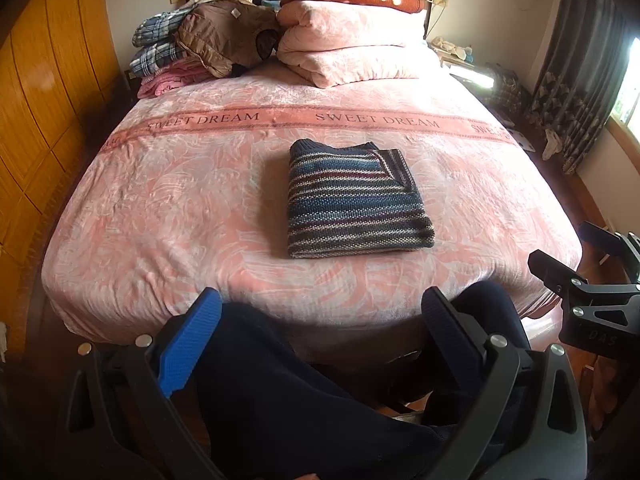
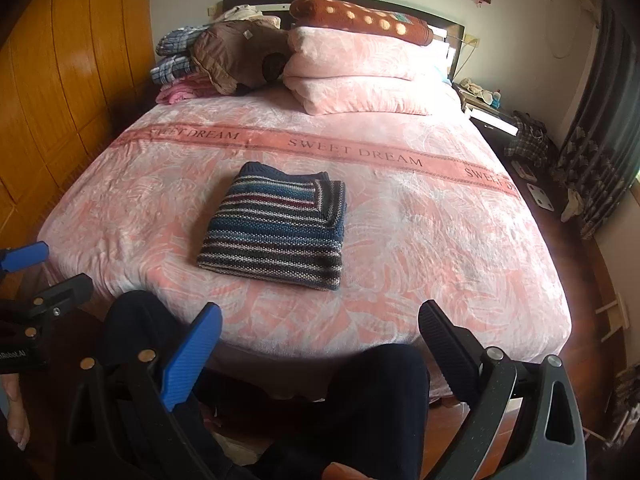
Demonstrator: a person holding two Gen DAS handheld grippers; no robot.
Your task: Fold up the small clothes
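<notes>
**Folded knit sweater lies on the bed, both grippers held back and empty**

A striped knit sweater (image 1: 356,200) lies folded into a thick, roughly square packet near the middle of the bed (image 1: 160,208), a little nearer the foot edge than the headboard. Its coarse ribbed knit runs in blue, grey, cream and maroon bands, with a dark collar at the far side. Under it spreads a plush pink bedspread (image 2: 440,240) with a pale leaf pattern and a band of lettering.

The left gripper (image 1: 320,344) hangs past the foot edge, its ridged fingers (image 1: 188,344), one blue and one black, spread wide and holding nothing. The right gripper (image 2: 320,352) is likewise wide and empty. The sweater lies well apart from both, ahead of the fingertips. Dark-trousered legs (image 1: 300,400) show between the fingers.
</notes>
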